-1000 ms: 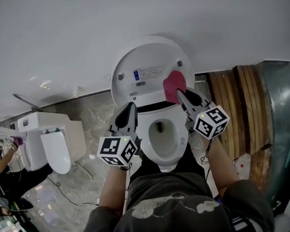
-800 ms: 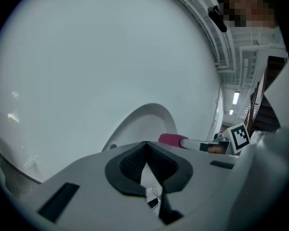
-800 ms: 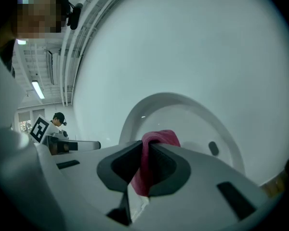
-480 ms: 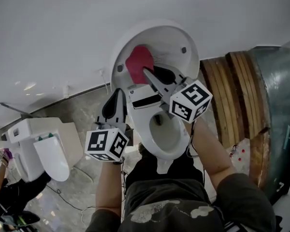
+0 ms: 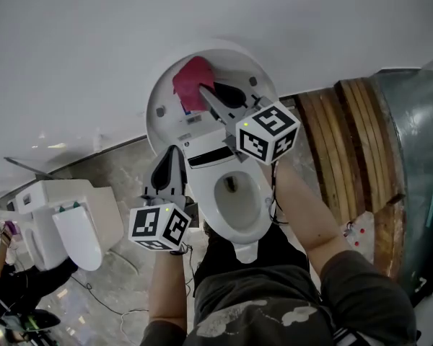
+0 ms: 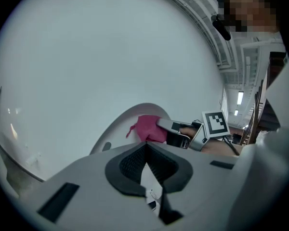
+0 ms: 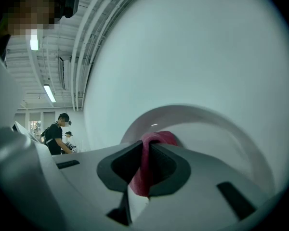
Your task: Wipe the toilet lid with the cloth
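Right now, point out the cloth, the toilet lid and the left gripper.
cloth [image 5: 191,78], head view, middle of the pink bundle.
toilet lid [image 5: 166,92], head view, bare left part.
left gripper [image 5: 175,151], head view, between its fingertips.

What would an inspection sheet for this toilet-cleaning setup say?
Surface: lid raised against the white wall.
Job's things: pink cloth held at the lid's upper part.
Clutter: second toilet at left; planks at right.
Tools: right tool shut on the cloth; left tool shut, empty, left of the bowl.
Cables: thin cable on the floor.
Surroundings: grey marbled floor; person at far left.
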`<state>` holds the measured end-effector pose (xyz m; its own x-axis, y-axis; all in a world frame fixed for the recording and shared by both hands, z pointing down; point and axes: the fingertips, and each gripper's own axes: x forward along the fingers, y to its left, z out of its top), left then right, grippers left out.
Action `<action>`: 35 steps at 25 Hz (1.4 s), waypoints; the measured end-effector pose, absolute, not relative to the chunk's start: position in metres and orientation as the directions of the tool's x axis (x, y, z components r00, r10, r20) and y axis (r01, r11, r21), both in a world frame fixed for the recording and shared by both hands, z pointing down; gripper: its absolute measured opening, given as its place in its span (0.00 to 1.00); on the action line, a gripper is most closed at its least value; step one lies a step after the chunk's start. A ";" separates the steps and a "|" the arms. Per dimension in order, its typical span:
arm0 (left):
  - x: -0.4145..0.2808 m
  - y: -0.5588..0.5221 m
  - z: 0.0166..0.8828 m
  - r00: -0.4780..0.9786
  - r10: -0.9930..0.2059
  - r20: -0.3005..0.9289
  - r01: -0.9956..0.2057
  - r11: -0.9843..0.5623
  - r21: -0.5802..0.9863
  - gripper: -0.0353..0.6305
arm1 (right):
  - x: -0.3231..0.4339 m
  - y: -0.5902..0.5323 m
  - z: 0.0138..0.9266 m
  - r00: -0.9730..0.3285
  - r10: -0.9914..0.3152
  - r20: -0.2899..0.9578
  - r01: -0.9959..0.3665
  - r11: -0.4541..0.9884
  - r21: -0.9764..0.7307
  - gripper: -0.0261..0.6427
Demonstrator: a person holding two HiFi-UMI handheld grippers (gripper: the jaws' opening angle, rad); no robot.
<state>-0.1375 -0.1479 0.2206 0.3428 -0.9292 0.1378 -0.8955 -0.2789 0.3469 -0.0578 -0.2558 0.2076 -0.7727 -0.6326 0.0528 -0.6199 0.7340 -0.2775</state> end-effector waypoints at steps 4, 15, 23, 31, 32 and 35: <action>-0.121 -0.152 0.223 0.337 -0.931 0.137 -0.898 -0.275 0.343 0.06 | -0.015 -0.265 0.220 -0.731 -0.680 0.062 -0.663 0.687 -0.298 0.10; -0.099 -0.166 0.254 0.355 -0.924 0.141 -0.881 -0.279 0.383 0.06 | 0.049 -0.253 0.272 -0.653 -0.741 0.153 -0.742 0.586 -0.327 0.10; -0.159 -0.150 0.274 0.325 -0.936 0.136 -0.874 -0.243 0.421 0.06 | -0.075 -0.205 0.261 -0.804 -0.583 0.115 -0.591 0.767 -0.248 0.10; -0.207 -0.134 0.289 0.349 -0.923 0.163 -0.870 -0.254 0.423 0.06 | -0.155 -0.200 0.282 -0.816 -0.563 0.132 -0.577 0.778 -0.248 0.10; -0.210 -0.134 0.291 0.345 -0.923 0.170 -0.874 -0.250 0.416 0.06 | -0.157 -0.203 0.286 -0.815 -0.565 0.130 -0.579 0.775 -0.253 0.10; -0.212 -0.134 0.300 0.328 -0.926 0.185 -0.883 -0.231 0.409 0.06 | -0.145 -0.216 0.296 -0.800 -0.588 0.118 -0.595 0.754 -0.278 0.10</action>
<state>-0.2115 -0.1338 0.2998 0.3276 -0.9265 0.1852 -0.8831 -0.2305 0.4087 -0.1446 -0.2159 0.2961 -0.8002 -0.5880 0.1177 -0.5950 0.7540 -0.2784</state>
